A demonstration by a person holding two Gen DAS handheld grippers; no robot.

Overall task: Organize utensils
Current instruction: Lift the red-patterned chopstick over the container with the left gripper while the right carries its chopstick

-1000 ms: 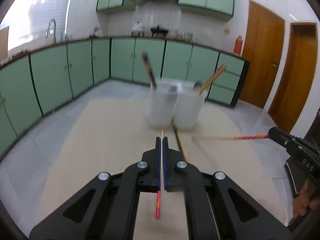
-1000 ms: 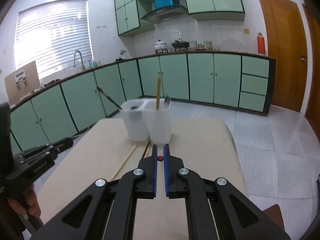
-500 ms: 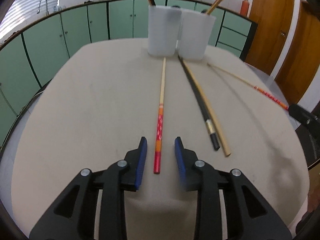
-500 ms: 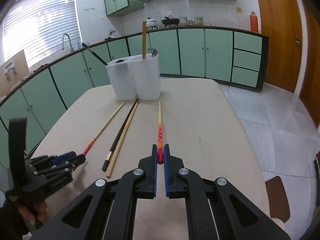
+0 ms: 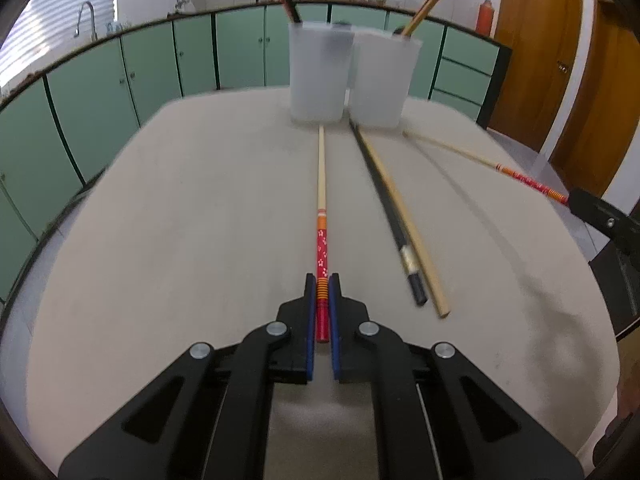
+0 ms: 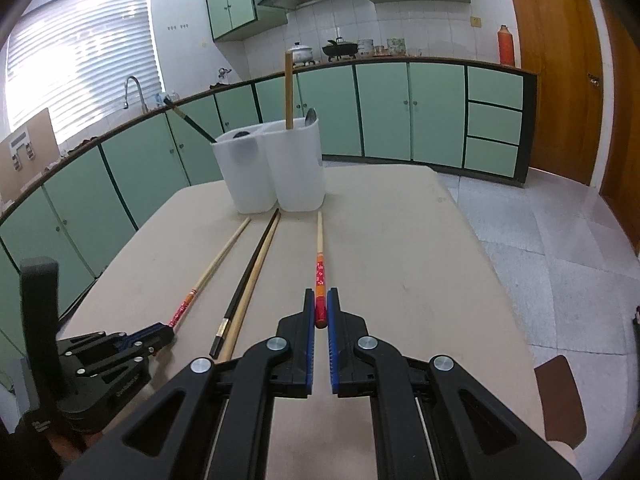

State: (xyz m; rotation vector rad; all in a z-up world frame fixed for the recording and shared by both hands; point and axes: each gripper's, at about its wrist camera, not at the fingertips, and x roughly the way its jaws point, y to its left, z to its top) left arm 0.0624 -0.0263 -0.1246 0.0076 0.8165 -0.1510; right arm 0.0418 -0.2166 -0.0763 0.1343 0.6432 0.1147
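Note:
My left gripper (image 5: 321, 280) is shut on the red end of a red-patterned chopstick (image 5: 321, 200) that lies on the table and points at the white utensil holder (image 5: 352, 76). My right gripper (image 6: 319, 296) is shut on the red end of a second red-patterned chopstick (image 6: 319, 248), also lying toward the holder (image 6: 272, 168). Each gripper shows in the other's view, the right one (image 5: 580, 204) and the left one (image 6: 164, 330). A black chopstick (image 5: 384, 208) and a plain wooden chopstick (image 5: 404, 220) lie side by side between them. The holder's two compartments hold a dark chopstick, a wooden chopstick and a spoon.
The beige table (image 5: 180, 220) has rounded edges close on the left and right. Green kitchen cabinets (image 6: 400, 112) run behind it. A tiled floor (image 6: 540, 240) lies to the right, with wooden doors (image 5: 560, 60) beyond.
The left gripper was shut on its chopstick in the air, then open over it on the table, and now shut on its red end. The right gripper lowered its chopstick onto the table.

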